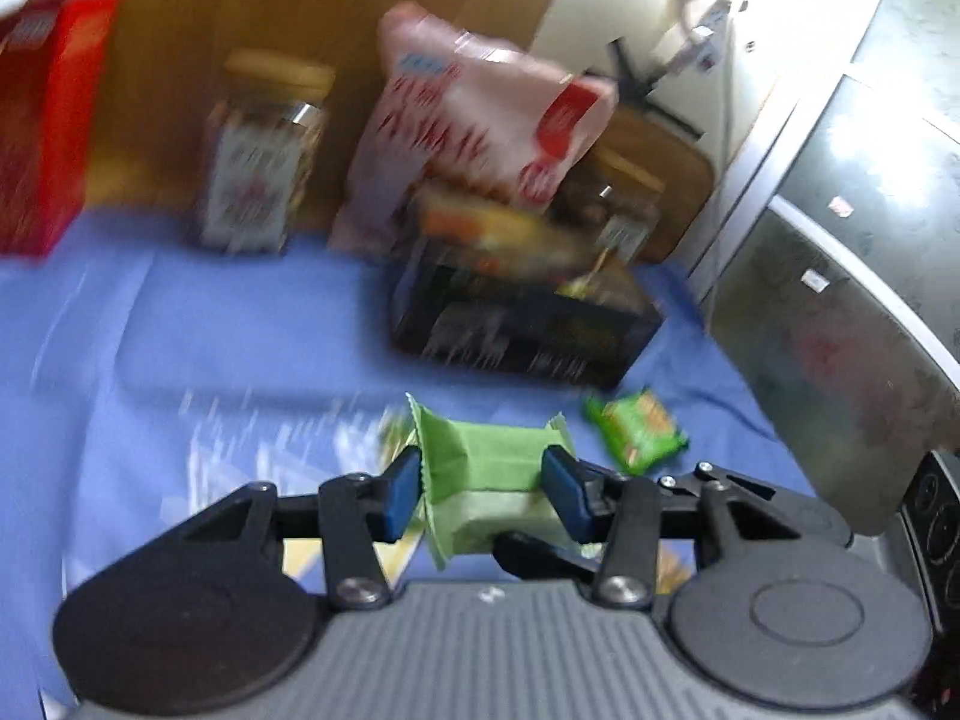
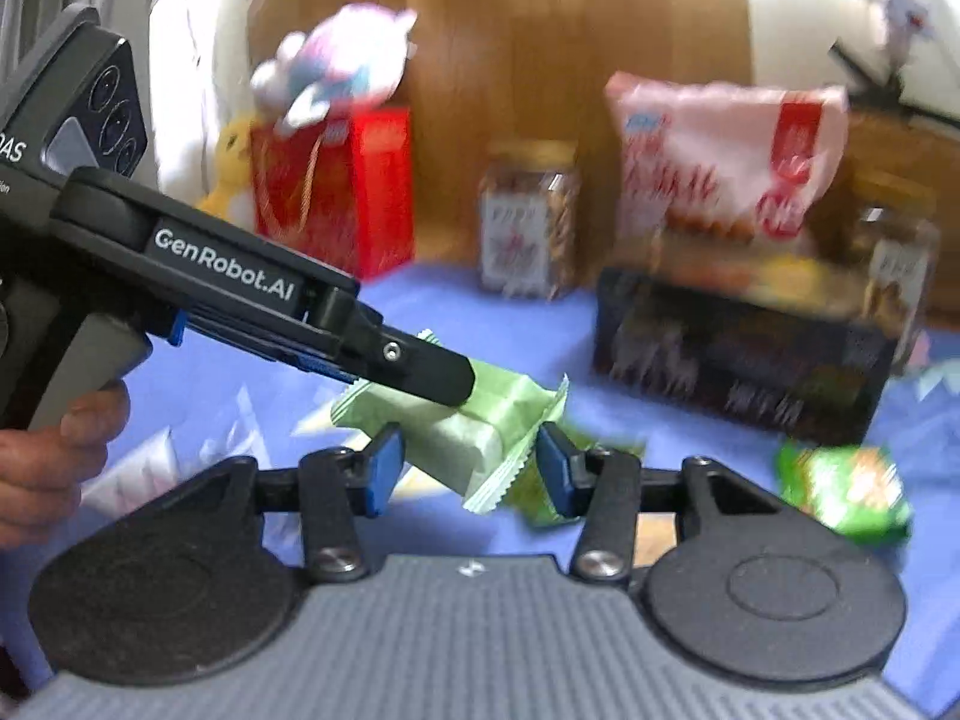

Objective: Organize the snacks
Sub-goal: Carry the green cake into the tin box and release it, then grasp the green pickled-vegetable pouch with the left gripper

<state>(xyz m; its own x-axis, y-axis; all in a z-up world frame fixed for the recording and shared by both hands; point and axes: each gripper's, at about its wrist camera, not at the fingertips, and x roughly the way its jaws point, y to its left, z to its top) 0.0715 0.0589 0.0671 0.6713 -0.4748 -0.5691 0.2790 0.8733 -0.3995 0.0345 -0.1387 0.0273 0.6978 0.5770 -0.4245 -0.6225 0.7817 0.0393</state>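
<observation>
Pale green snack packet (image 1: 480, 468): pinched between my left gripper's (image 1: 483, 489) blue pads (image 1: 401, 495), held above the blue cloth (image 1: 180, 324). In the right wrist view the same packet (image 2: 480, 438) sits between my right gripper's (image 2: 465, 468) spread fingers (image 2: 384, 468), which stand apart from it, gripping nothing. Second item: darker green packet (image 1: 639, 429), lying on the cloth near the black basket (image 1: 522, 324). Behind: pink bag (image 1: 480, 114), jar (image 1: 264, 150), red box (image 1: 48, 138).
</observation>
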